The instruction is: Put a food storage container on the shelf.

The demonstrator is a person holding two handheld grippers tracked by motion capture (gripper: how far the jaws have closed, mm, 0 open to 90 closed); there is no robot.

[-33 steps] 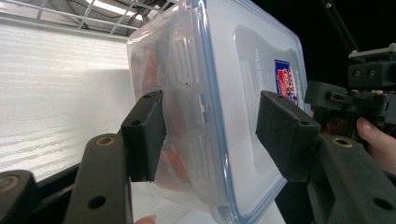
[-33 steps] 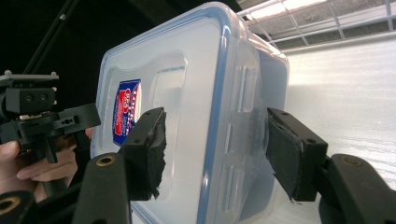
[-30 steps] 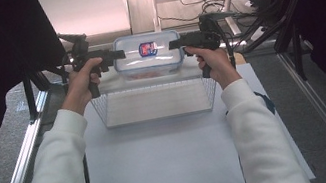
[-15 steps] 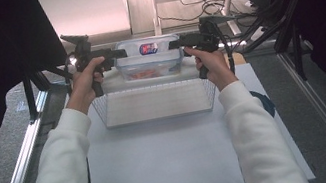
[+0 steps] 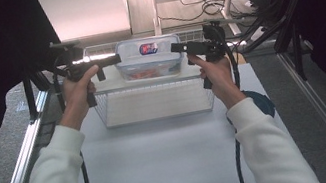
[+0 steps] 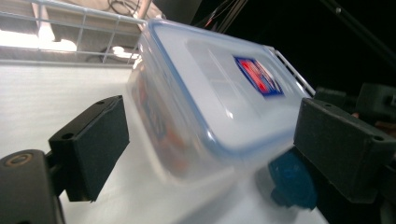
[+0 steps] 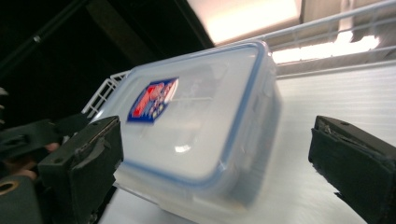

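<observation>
Here's the clear plastic container [image 5: 149, 58] with its blue-rimmed lid, sitting on the flat top of a wire basket [image 5: 153, 103] that stands on the white surface [image 5: 163, 162]. It lies between the two grippers, right ahead of each one's jaws.

Left gripper [image 5: 110, 60]: in its own view the jaws stand wide apart, the container's end reaching in between them, and neither pad is on the plastic. It has hold of nothing. Right gripper [image 5: 179, 48]: same story from the other end, jaws spread wide with the container [image 7: 196, 126] between them and a clear gap on either side. Empty too.

How will it handle? My read: a stiff box with a hard, smooth, likely slippery shell, and there's something orange inside, so it has some weight. The lid [image 6: 233, 93] with its red and blue sticker looks clipped on. I'd take it low on the short end walls, one gripper at each end, pinching under the lid's rim so the lip stops any slide. A one-sided grab would probably tip it.
</observation>
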